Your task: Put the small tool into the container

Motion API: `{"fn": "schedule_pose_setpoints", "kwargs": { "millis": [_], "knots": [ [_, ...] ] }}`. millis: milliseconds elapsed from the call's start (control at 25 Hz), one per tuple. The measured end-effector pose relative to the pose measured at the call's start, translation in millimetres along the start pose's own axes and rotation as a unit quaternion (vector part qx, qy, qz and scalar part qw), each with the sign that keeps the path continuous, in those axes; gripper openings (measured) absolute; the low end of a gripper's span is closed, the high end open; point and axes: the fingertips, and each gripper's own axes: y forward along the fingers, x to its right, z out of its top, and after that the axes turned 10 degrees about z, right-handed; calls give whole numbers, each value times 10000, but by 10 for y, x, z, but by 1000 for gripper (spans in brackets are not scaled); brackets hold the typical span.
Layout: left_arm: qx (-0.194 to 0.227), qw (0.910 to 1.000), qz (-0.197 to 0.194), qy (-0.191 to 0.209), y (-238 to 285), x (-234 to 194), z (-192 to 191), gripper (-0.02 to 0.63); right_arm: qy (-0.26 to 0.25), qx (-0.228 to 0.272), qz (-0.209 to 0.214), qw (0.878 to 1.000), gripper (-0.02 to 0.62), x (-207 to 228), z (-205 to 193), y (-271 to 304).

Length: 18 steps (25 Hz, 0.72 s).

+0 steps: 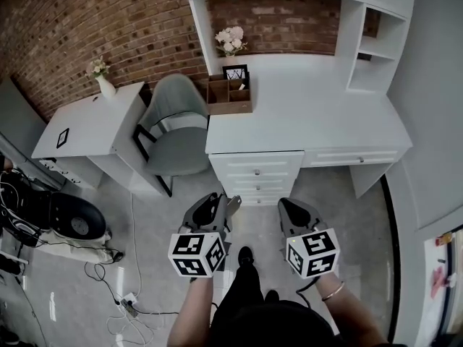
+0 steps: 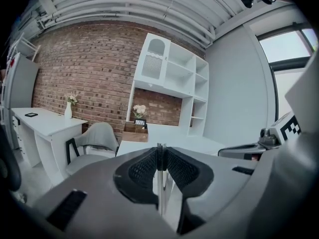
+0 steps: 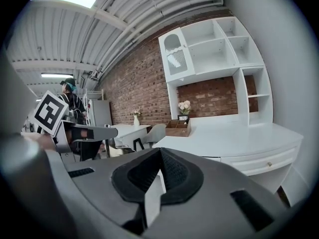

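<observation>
Small tool (image 2: 159, 183): thin metal strip, seen edge-on, clamped between the fingers (image 2: 142, 169) of the left gripper (image 1: 221, 204). Its long axis runs along the fingers and its tip barely clears them, pointing forward at the desk (image 1: 311, 114). What kind of tool it is, I can't tell. The container (image 1: 230, 97), a wooden compartment box, sits at the back of the desk, well apart, ahead and slightly right of the tool. Coming move is probably a straight forward carry, tip first. Right gripper (image 3: 159, 152) has its fingers closed on nothing, level with the left.
</observation>
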Motion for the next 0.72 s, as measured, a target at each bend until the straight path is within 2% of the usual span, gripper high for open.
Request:
{"fn": "schedule_pose_setpoints", "kwargs": {
  "millis": [440,720],
  "knots": [
    [-49,9999,-70,-86,1090,-710,378,66,125,-138,-27,9998,3,336,304,1255],
    [-111,9998,-142,-111,1600,-1040,528,66,196,-184,-134,9995,3,518,468,1835]
  ]
}}
